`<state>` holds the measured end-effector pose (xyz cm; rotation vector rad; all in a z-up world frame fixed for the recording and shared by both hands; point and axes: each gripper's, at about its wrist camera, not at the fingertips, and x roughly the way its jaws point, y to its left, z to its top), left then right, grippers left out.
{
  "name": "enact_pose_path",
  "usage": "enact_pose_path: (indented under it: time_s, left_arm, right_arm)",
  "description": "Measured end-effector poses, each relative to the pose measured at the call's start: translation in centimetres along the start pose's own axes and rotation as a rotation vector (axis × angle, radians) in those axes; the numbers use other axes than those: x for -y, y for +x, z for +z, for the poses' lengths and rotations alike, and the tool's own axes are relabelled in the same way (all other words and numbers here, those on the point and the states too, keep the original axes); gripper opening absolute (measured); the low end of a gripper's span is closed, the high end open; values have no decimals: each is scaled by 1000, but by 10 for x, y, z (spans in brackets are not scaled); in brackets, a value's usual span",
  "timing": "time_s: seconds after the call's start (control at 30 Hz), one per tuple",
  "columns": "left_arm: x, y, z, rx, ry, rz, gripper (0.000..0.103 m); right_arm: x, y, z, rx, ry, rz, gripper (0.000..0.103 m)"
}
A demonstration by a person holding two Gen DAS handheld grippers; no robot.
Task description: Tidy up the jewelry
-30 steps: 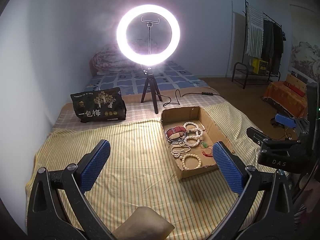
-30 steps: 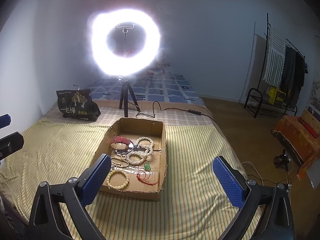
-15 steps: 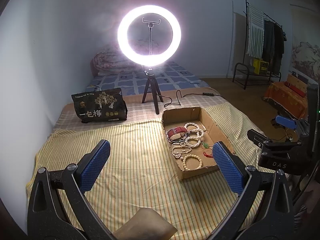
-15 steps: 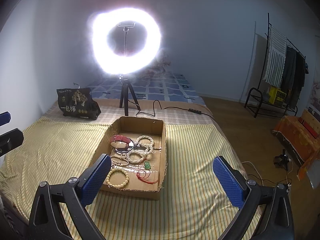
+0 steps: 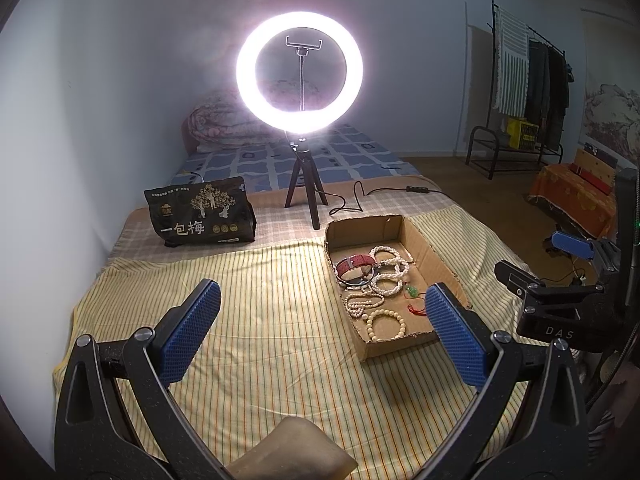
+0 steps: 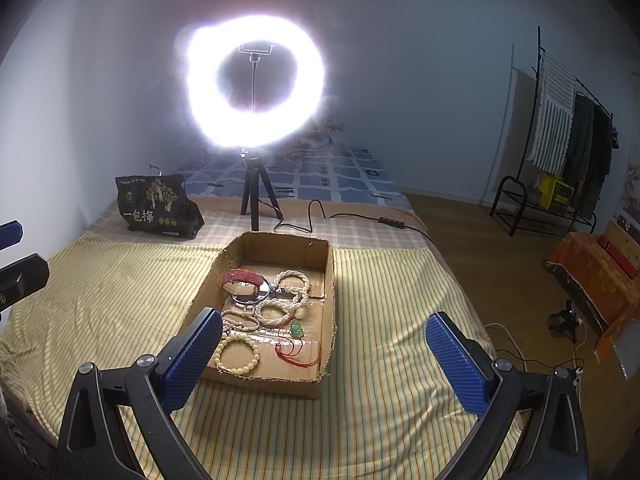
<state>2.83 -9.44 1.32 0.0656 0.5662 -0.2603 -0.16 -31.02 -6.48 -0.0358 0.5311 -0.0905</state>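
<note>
An open cardboard box [image 5: 434, 254] [image 6: 327, 280] lies on the yellow striped sheet. It holds a red watch strap [image 5: 352, 267] [image 6: 242, 277], several white bead bracelets [image 5: 387, 285] [image 6: 276, 312], a cream bead bracelet [image 5: 386, 325] [image 6: 238, 354], a green pendant [image 6: 296, 330] and a red cord [image 6: 290, 350]. My left gripper [image 5: 322, 334] is open and empty, to the left of the box and nearer than it. My right gripper [image 6: 323, 354] is open and empty over the box's near right corner; it also shows in the left wrist view [image 5: 560, 304].
A lit ring light on a tripod [image 5: 300, 76] [image 6: 254, 84] stands behind the box, its cable [image 6: 360, 218] trailing right. A black snack bag [image 5: 200, 212] [image 6: 156, 206] sits at back left. A clothes rack [image 6: 568, 140] and an orange-covered box [image 5: 572, 196] stand on the floor at right.
Both grippers have drifted slightly; the box appears a little farther along in both views. Both stay open and empty.
</note>
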Motion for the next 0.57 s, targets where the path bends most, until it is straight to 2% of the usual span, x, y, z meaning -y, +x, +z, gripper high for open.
enact_pose_path:
  time_s: [0.3,0.57]
  left_arm:
    - [-1,0,1,3,1,6,103]
    - [-3,0,3,29,11,46,103]
  right_arm:
    - [-1,0,0,-2,-1,2,103]
    - [-1,0,-1,-3,-6,5,103]
